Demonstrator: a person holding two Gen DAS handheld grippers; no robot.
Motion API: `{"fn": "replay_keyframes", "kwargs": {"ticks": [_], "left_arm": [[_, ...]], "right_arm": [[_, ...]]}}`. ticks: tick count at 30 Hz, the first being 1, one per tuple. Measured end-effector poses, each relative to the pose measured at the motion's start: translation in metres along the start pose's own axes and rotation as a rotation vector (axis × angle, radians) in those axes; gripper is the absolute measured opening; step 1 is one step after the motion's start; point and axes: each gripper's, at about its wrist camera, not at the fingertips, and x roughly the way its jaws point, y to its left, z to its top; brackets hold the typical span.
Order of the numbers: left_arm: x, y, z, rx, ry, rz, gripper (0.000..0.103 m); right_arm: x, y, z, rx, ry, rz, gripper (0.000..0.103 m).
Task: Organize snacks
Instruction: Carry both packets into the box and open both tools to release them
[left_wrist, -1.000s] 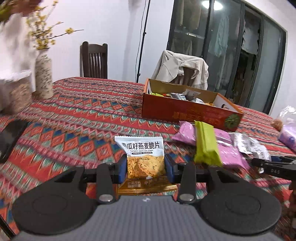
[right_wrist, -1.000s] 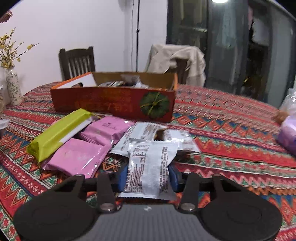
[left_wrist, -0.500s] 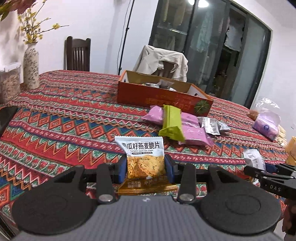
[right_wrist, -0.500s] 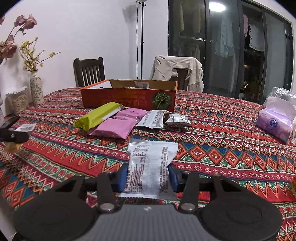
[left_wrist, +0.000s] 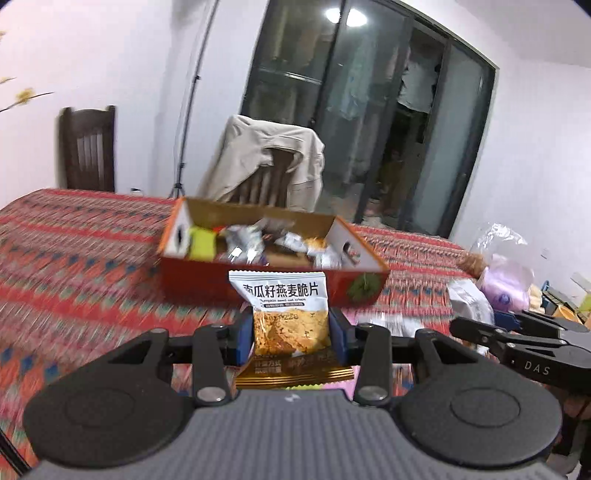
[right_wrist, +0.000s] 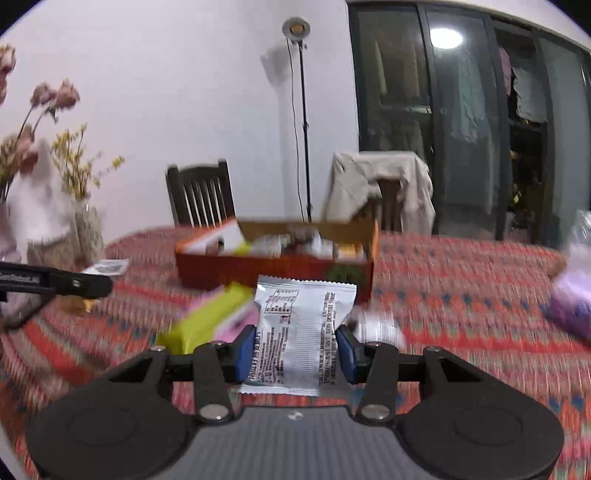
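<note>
Two packets are in my grip: the left gripper (left_wrist: 291, 334) pinches an oat-crisp packet (left_wrist: 286, 321), the right gripper (right_wrist: 297, 349) a silver packet (right_wrist: 301, 332), both just short of the box (left_wrist: 273, 284). I judge a release short of the box's near wall would drop them on the cloth (left_wrist: 74, 258). Inside the box lie several wrapped snacks, a green one (left_wrist: 201, 242) at its left end.

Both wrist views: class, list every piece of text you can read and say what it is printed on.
"南瓜籽燕麦脆片": orange snack packet, shut in the left gripper.
"DAS": right gripper.
Silver packet in the right gripper: printed panels too small to read.
Orange box: front blurred, unreadable.
</note>
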Motion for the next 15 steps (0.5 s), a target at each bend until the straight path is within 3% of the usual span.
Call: {"fn": "replay_keyframes", "kwargs": {"ticks": [5, 9, 15], "left_arm": [[0.085, 0.006, 0.061, 0.016, 0.027, -0.021, 0.042], [0.16, 0.008, 0.094, 0.01, 0.088, -0.026, 0.042], [0.25, 0.015, 0.113, 0.0, 0.162, 0.022, 0.042]], "right_arm": [[0.066, -0.028, 0.06, 0.014, 0.0, 0.058, 0.045], [0.147, -0.052, 0.1, 0.048, 0.077, 0.091, 0.045], [0.259, -0.068, 0.122, 0.068, 0.196, 0.024, 0.046]]}}
